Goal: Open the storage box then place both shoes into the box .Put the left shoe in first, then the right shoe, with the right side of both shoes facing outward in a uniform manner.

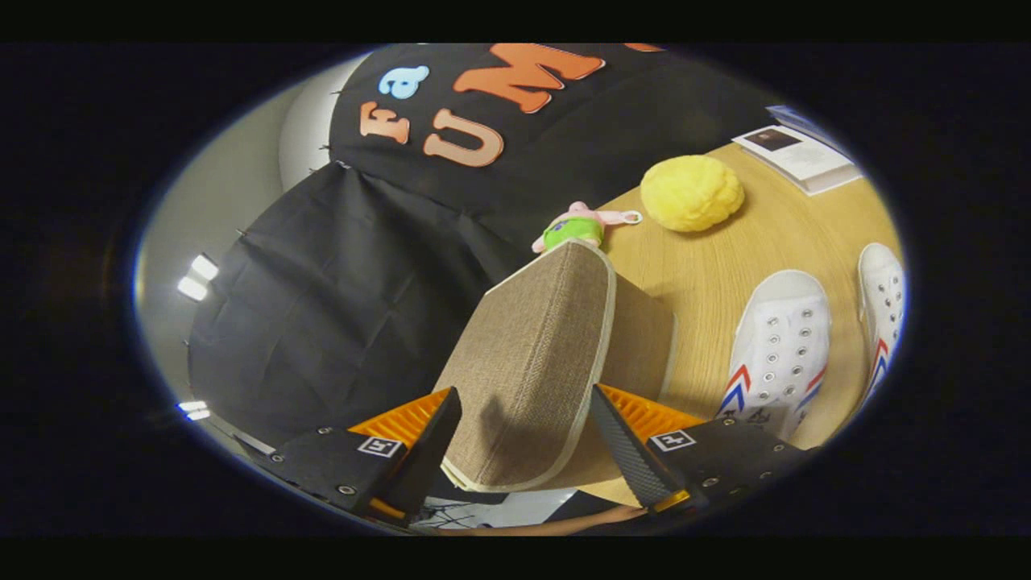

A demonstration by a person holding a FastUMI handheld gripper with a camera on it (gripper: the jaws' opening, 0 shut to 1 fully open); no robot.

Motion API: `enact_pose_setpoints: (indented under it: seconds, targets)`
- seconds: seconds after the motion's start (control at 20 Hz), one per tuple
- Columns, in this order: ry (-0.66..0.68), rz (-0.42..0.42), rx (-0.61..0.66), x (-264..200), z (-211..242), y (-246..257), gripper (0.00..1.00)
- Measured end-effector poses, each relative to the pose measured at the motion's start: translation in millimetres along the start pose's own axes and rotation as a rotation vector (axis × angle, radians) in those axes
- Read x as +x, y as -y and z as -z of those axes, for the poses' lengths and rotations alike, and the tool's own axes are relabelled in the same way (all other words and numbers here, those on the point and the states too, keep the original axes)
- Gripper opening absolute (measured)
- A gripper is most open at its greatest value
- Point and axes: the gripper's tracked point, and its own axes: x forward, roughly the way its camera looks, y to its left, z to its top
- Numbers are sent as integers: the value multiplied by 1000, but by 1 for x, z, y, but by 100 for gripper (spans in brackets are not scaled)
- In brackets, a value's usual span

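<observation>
Between the spread fingers of the gripper (523, 451) stands the storage box lid (532, 362), untouched by either. Just beyond, rightward, 2 white shoes (780, 346) lie on the table (709, 266); farther off, a yellow plush (691, 193).

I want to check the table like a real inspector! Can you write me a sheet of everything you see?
Surface: wooden table, bare in the middle.
Job's things: brown fabric storage box lid lifted, between the claw fingers; two white shoes beside the box.
Clutter: yellow fluffy ball, small pink and green toy, booklet.
Grippers: claw around the lid's edge; contact unclear.
Cables: nothing seen.
Surroundings: black cloth wall.
</observation>
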Motion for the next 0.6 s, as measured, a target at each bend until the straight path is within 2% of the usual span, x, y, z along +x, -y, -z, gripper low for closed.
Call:
enact_pose_setpoints:
  seconds: [0.2,0.4,0.5,0.6]
  targets:
    - [-18,-60,121,12,1,4,96]
    - [40,-152,198,5,-20,-5,95]
    - [81,-147,185,0,-26,0,90]
    - [115,-124,165,0,-32,5,76]
